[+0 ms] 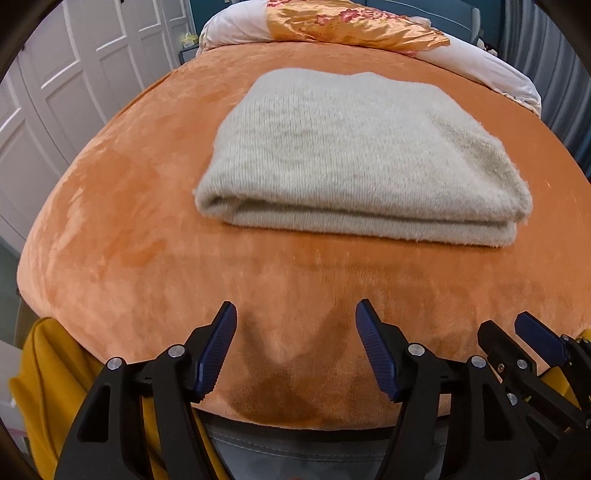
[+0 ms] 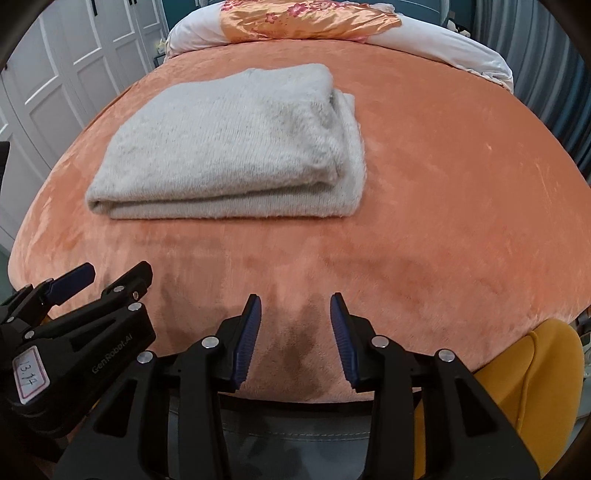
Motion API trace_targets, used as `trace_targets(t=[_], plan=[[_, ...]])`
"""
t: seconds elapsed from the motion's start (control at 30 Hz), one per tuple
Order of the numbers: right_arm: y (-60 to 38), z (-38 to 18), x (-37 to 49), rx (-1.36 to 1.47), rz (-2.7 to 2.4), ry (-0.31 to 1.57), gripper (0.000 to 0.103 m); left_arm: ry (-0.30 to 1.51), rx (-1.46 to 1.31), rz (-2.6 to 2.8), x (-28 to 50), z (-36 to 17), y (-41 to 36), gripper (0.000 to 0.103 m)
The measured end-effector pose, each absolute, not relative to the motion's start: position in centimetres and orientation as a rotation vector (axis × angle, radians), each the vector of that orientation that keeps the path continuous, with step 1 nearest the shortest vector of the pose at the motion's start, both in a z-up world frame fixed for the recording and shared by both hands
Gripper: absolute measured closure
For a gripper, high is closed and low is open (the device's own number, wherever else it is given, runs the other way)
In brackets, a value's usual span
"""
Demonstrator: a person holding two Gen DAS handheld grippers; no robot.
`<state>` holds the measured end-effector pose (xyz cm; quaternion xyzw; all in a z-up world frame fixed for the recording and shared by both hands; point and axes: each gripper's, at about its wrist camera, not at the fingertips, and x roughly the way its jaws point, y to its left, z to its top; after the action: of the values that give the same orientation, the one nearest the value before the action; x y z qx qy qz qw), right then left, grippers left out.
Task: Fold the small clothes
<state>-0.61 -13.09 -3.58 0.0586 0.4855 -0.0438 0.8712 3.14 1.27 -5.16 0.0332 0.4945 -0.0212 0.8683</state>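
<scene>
A folded cream knit garment [image 1: 354,155] lies flat on an orange plush blanket [image 1: 147,221] that covers the bed. In the left wrist view it sits toward twelve o'clock from the left gripper [image 1: 295,321], its layered edge facing the camera and its rounded fold at about nine o'clock. In the right wrist view the same garment [image 2: 229,144] lies toward eleven o'clock from the right gripper [image 2: 295,314], with stacked layers showing along its three o'clock side.

The left gripper hangs over bare blanket near the bed's front edge, its blue-padded jaws spread wide with nothing between them. The right gripper is also parted, less widely, and holds nothing; only blanket shows in the gap. Both stand well apart from the garment. Each gripper shows in the other's view: the right one [image 1: 532,336] at four o'clock, the left one [image 2: 110,277] at eight o'clock.

At twelve o'clock, beyond the garment, a white pillow [image 1: 236,26] with an orange floral cover [image 1: 347,22] lies at the head of the bed. White panelled doors [image 1: 74,74] stand at ten o'clock. Mustard-yellow cloth [image 2: 546,384] shows at the blanket's near edge.
</scene>
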Motion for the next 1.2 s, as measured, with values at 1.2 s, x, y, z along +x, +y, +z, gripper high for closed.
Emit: trace_targets(t=[1.2], plan=[[-11.5, -6.2, -1.6, 0.081, -0.109, 0.986, 0.062, 0.93, 0.056, -0.024, 1.2, -7.5, 2.1, 0.025]])
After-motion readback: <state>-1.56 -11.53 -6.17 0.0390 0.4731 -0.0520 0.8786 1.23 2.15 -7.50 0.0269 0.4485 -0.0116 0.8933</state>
